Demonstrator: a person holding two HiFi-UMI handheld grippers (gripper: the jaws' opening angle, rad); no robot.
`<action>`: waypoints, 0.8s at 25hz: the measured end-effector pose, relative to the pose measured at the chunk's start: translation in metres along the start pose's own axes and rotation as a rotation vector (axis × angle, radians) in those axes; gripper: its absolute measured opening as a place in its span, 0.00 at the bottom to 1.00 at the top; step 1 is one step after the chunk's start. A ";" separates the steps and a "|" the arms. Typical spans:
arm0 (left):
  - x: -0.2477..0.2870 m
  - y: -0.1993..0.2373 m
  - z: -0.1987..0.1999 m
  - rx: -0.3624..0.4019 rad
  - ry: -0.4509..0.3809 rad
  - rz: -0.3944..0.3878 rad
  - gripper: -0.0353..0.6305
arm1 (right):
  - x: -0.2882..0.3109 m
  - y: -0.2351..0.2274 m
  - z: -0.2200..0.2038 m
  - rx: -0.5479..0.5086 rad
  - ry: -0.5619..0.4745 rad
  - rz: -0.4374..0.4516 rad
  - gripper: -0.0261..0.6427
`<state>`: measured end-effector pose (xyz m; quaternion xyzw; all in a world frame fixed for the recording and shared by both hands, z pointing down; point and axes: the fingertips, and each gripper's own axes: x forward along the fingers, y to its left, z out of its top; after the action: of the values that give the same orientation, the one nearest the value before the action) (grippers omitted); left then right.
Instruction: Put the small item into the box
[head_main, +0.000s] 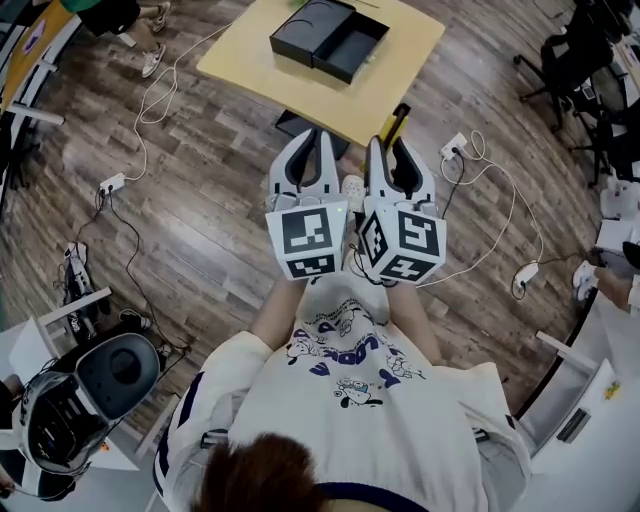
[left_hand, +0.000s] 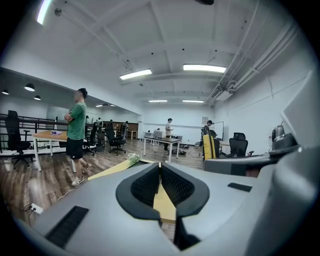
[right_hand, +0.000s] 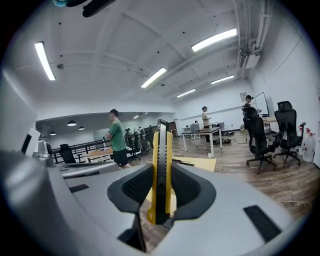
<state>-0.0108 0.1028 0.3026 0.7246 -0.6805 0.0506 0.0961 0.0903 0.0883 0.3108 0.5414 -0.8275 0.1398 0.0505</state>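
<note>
- A wood-plank floor (head_main: 200, 220) fills the head view; white cables (head_main: 150, 100) and a white power strip (head_main: 112, 184) lie on it; black office chairs (head_main: 575, 60) stand at the upper right
- A pale yellow wooden desk (head_main: 405, 70) stands ahead of the person; an open black rectangular box (head_main: 330, 38) rests on it, towards its far edge
- The gripper views show a long room with white walls, ceiling strip lights (left_hand: 204, 68), more tables and chairs, and a person in a green shirt (left_hand: 76, 135) standing on the floor
- The right hand-held gripper (head_main: 390, 150) is clamped on a yellow-and-black utility knife (head_main: 394, 125); in the right gripper view the knife (right_hand: 161, 145) stands upright, pressed between the dark pads of that hand-held gripper (right_hand: 162, 172)
- The knife is up off the floor; its tip shows against the desk's near edge, well apart from the box
- The left hand-held gripper (head_main: 314, 140) sits just beside the right one; its jaws (left_hand: 160, 167) meet at the tips with nothing between them
</note>
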 end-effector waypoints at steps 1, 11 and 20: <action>0.007 0.001 0.000 -0.003 0.001 0.005 0.09 | 0.007 -0.002 0.001 0.000 0.003 0.005 0.22; 0.100 0.019 0.020 0.004 0.001 0.075 0.09 | 0.109 -0.034 0.027 0.021 0.019 0.062 0.22; 0.193 0.028 0.038 0.007 0.027 0.118 0.09 | 0.204 -0.066 0.049 0.065 0.067 0.110 0.22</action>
<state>-0.0280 -0.0950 0.3070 0.6827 -0.7207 0.0684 0.0993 0.0702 -0.1301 0.3235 0.4915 -0.8489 0.1870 0.0527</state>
